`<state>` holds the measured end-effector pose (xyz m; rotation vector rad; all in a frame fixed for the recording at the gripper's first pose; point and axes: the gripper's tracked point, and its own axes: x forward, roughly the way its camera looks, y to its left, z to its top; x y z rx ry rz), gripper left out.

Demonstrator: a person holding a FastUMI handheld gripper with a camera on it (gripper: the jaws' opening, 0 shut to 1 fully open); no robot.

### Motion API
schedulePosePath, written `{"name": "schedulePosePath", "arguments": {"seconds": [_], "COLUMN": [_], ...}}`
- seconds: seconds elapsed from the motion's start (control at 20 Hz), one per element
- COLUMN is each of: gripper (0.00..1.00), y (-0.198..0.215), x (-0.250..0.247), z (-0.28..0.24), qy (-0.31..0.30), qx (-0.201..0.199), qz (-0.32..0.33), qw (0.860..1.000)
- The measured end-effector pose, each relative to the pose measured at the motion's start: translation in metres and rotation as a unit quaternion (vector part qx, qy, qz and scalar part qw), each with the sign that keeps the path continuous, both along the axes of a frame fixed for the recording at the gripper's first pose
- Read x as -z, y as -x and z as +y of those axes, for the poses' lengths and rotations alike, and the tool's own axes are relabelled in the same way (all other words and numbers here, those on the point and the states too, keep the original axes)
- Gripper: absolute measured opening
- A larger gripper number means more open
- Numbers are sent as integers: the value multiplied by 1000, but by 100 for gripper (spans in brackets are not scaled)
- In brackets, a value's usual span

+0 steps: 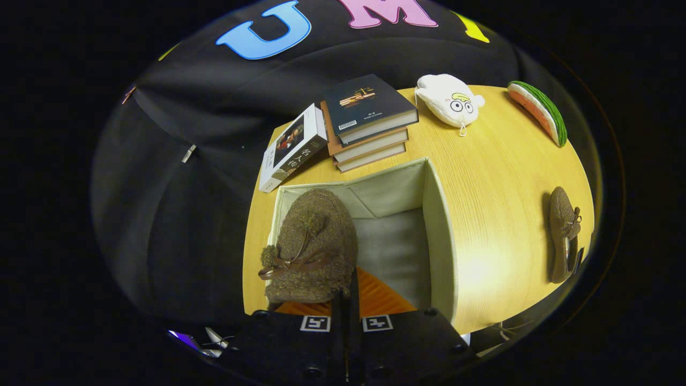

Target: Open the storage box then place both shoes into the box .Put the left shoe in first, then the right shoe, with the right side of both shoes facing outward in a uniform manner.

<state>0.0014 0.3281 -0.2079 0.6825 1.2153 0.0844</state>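
Note:
My gripper [345, 300] is shut on a fuzzy brown shoe [311, 241] with a brown ribbon bow, pinching its rim so that it hangs toe-away over the open storage box [437, 214]. The box has pale fabric walls and an orange near side [375, 297] just ahead of the fingers; the shoe hangs over its left half, above the pale floor. A second matching brown shoe [563, 233] lies on its side on the wooden table [498, 177], well to the right of the box.
Beyond the box stand a stack of books [367, 126] and a white book [292, 147] leaning at the table's left corner. A white plush pouch [447, 99] and a watermelon-slice toy [538, 110] lie at the far right. The table edge falls off left of the box.

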Motion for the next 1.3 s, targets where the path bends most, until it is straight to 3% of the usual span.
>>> {"name": "schedulePosePath", "arguments": {"seconds": [0.3,0.5,0.65,0.85,1.3], "gripper": [9,22,65,86,90], "y": [-1,9,9,9,5], "x": [13,17,6,-6,-66], "z": [11,34,45,36,-51], "qy": [7,-38,-72,-84,-75], "qx": [-7,-37,-47,-54,-42], "qz": [16,28,17,-3,-113], "qw": [1000,998,996,995,990]}}
